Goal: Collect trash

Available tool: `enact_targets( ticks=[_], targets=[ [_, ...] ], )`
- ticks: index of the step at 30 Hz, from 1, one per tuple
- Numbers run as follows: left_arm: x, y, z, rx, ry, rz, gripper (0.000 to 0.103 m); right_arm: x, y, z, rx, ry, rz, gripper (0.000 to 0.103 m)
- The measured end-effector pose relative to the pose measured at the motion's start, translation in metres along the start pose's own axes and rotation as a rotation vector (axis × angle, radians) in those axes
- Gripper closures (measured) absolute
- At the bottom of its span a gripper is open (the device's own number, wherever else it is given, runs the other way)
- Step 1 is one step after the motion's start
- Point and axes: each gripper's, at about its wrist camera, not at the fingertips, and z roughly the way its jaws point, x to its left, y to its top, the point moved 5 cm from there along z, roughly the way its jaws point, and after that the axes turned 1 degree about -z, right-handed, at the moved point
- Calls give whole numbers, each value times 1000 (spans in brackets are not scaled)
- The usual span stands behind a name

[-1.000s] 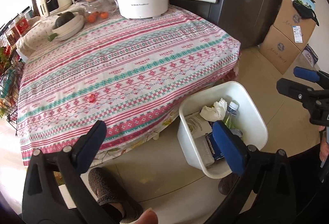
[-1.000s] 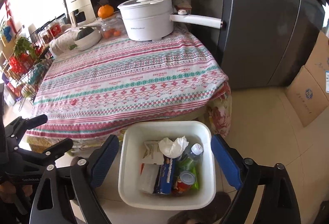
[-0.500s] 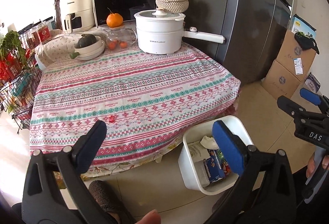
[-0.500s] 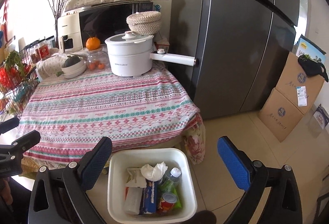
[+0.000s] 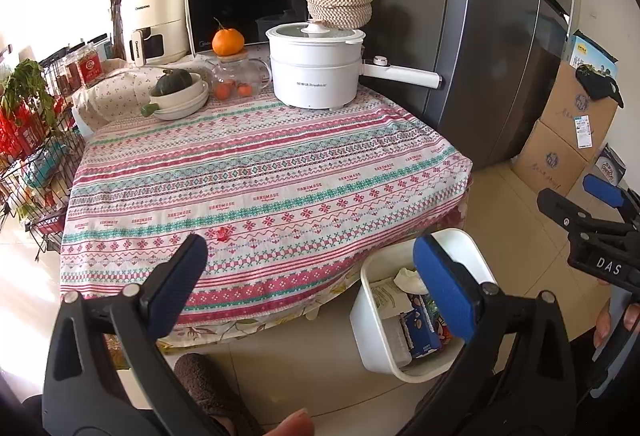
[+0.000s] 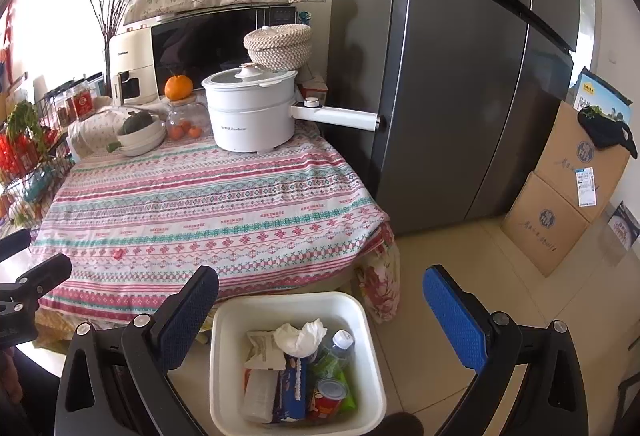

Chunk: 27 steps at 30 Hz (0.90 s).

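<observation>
Left gripper (image 5: 310,278) held above the counter's (image 5: 260,171) near edge, fingers (image 5: 442,286) spread wide, gripping nothing. Right gripper (image 6: 320,320) likewise wide, empty, hanging over the white bin (image 6: 294,306). Bin on the floor (image 6: 460,256) just beside the counter's near right corner, packed with a crumpled tissue (image 6: 302,334), a plastic bottle (image 6: 340,346), a can (image 6: 330,394) and wrappers. Small red scrap (image 5: 221,234) lying near the counter's front edge.
</observation>
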Motion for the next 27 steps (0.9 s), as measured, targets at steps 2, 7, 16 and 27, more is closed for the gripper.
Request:
enact_targets(
  ticks=[2,7,16,27],
  targets=[
    [0,0,0,-1,3,1,1,0,0,0,3,-1,0,0],
    [-2,0,-1,-2,4,1,1,0,0,0,3,0,-1,0],
    [-4,-1,-1,0,-2,4,1,-1,0,1,-1,5,1,0],
    [-6,-2,0,5,-7,8,1,-2,0,2,-5,5,-3,0]
  ],
)
